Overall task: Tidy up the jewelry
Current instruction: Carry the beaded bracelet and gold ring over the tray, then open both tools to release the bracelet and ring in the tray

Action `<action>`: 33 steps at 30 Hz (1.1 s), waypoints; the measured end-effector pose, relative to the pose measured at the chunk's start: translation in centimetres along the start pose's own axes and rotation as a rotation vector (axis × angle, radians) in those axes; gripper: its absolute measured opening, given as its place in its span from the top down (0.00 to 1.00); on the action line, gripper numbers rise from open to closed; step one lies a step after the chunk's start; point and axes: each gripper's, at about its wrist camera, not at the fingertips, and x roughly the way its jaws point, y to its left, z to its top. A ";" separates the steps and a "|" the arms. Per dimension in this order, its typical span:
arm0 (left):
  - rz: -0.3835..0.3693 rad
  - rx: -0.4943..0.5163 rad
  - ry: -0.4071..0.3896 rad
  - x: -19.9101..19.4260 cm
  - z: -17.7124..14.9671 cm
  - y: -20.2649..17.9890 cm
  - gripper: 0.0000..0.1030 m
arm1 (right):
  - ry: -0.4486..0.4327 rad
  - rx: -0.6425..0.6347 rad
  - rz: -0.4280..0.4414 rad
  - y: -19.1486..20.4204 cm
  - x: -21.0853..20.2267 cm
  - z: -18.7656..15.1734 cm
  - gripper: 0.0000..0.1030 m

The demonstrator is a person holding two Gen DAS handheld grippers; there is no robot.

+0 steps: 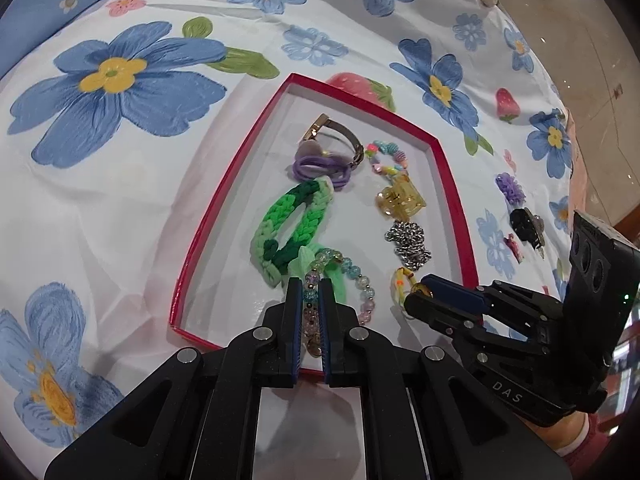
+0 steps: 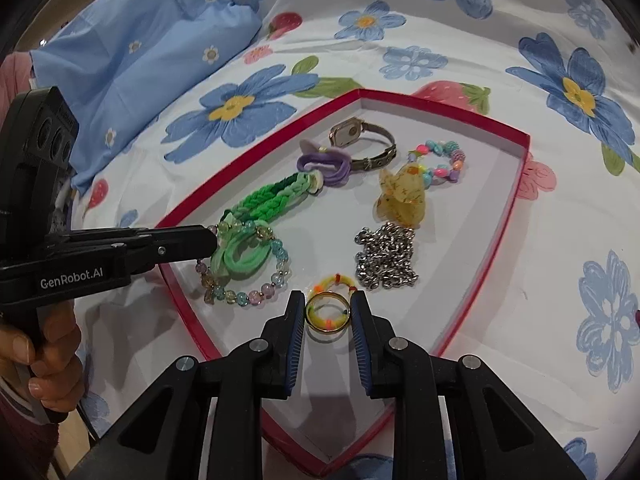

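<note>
A red-rimmed box [image 1: 240,160] [image 2: 516,208] lies on a flowered sheet and holds jewelry. My left gripper [image 1: 311,286] [image 2: 214,236] is shut on a pastel beaded bracelet [image 1: 352,272] [image 2: 256,292] at the box's near side. My right gripper [image 2: 327,300] [image 1: 418,292] is shut on a gold ring [image 2: 327,314] just above the box floor, beside a yellow beaded ring [image 2: 334,282] [image 1: 400,280]. Also inside are a green braided band [image 1: 288,220] [image 2: 264,204], a silver chain [image 1: 408,240] [image 2: 386,256], a yellow hair claw [image 1: 400,200] [image 2: 400,196], a watch [image 1: 340,136] [image 2: 360,136], a purple hair tie [image 1: 316,164] [image 2: 324,162] and a colourful bead bracelet [image 1: 388,156] [image 2: 440,160].
Outside the box on the sheet lie a purple flower piece [image 1: 510,188], a black brooch [image 1: 528,224] and a small pink piece [image 1: 514,246]. A blue pillow [image 2: 152,56] lies at the far left. Bare floor [image 1: 580,40] lies beyond the bed's right edge.
</note>
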 end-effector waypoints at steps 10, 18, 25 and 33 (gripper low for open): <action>-0.004 -0.006 0.001 0.0 0.0 0.2 0.94 | 0.015 -0.014 -0.010 0.2 0.4 0.1 0.76; 0.014 -0.007 0.001 0.0 -0.2 0.4 0.94 | 0.009 -0.001 0.001 0.1 0.4 0.2 0.76; 0.033 -0.005 0.001 0.0 -0.1 0.2 0.93 | -0.002 0.020 0.017 -0.2 0.0 0.1 0.75; 0.058 -0.010 -0.003 -0.3 -0.3 0.1 0.77 | -0.077 0.079 0.034 -1.2 -2.2 0.2 0.70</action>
